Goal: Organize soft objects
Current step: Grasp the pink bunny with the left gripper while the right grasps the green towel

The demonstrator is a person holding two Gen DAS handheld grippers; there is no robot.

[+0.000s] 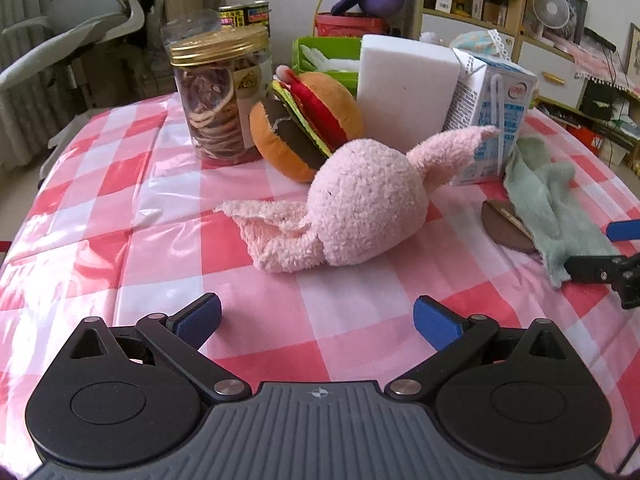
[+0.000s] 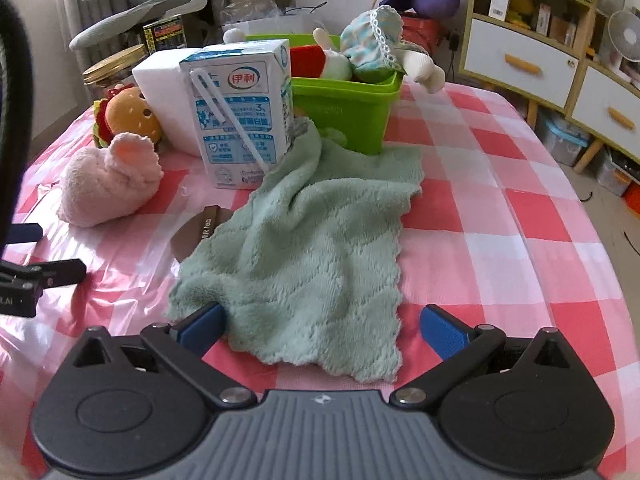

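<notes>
Step in hand: judged from the layout, sorting is partly done; the right gripper [image 2: 320, 330] is lined up on the pale green fleece cloth [image 2: 304, 248], the left gripper [image 1: 316, 322] faces the pink plush rabbit [image 1: 360, 204].
Right gripper: fingers spread wide, holding nothing; the cloth's near edge lies between them, touching the left pad.
Left gripper: fingers spread wide, empty, over bare red-and-white checked tablecloth [image 1: 120, 208], short of the rabbit.
Cloth: spread mid-table, its far end bunched against the white-and-blue milk carton [image 2: 240, 120] and just beside the green plastic bin [image 2: 344, 116]; it partly covers a brown card disc [image 2: 192, 236].
Rabbit: lying mid-table toward the left edge, just beside the plush hamburger [image 1: 308, 120].
Next move: probably close on the cloth's near edge, lift clear of the carton, and carry it to the bin.
Bin: at the far edge of the table; holds a red-and-white plush and a doll with a lace-trimmed bonnet [image 2: 372, 40], already piled above the rim.
Clear jar with gold lid [image 1: 220, 96]: holds dried slices; not soft.
White foam block [image 1: 404, 88]: upright behind the carton.
</notes>
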